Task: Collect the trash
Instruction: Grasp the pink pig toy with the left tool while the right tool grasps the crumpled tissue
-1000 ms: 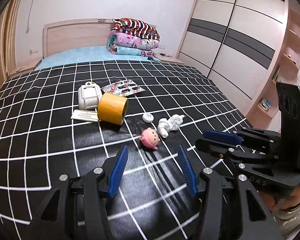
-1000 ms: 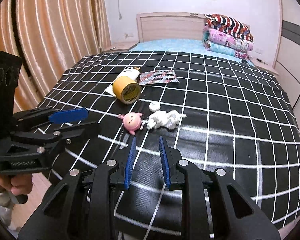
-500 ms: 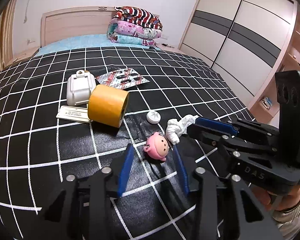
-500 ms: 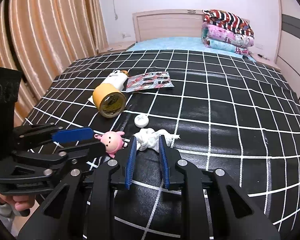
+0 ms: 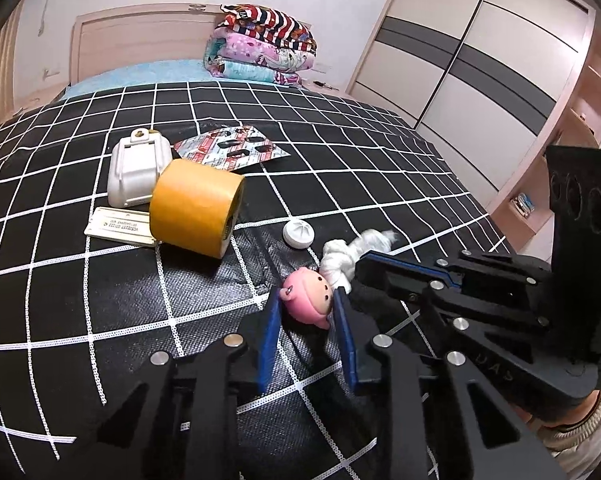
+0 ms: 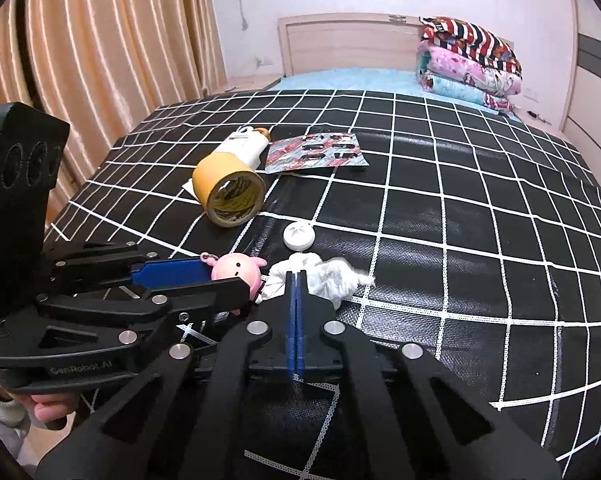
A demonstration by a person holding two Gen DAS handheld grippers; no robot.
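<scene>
Two grippers down low on the black grid bedspread (image 6: 480,216). Your left gripper (image 5: 306,300) has its blue pads squeezed against both sides of the pink toy (image 5: 309,297). Your right gripper (image 6: 296,280) has its pads pressed together, pinching the near edge of the crumpled white tissue (image 6: 324,274) right beside that toy. Just past them sits a small white cap (image 6: 298,236), then the yellow tape roll (image 5: 194,212), a white case (image 5: 136,172), a foil wrapper (image 6: 314,152), and folded blankets (image 6: 468,64) way back.
</scene>
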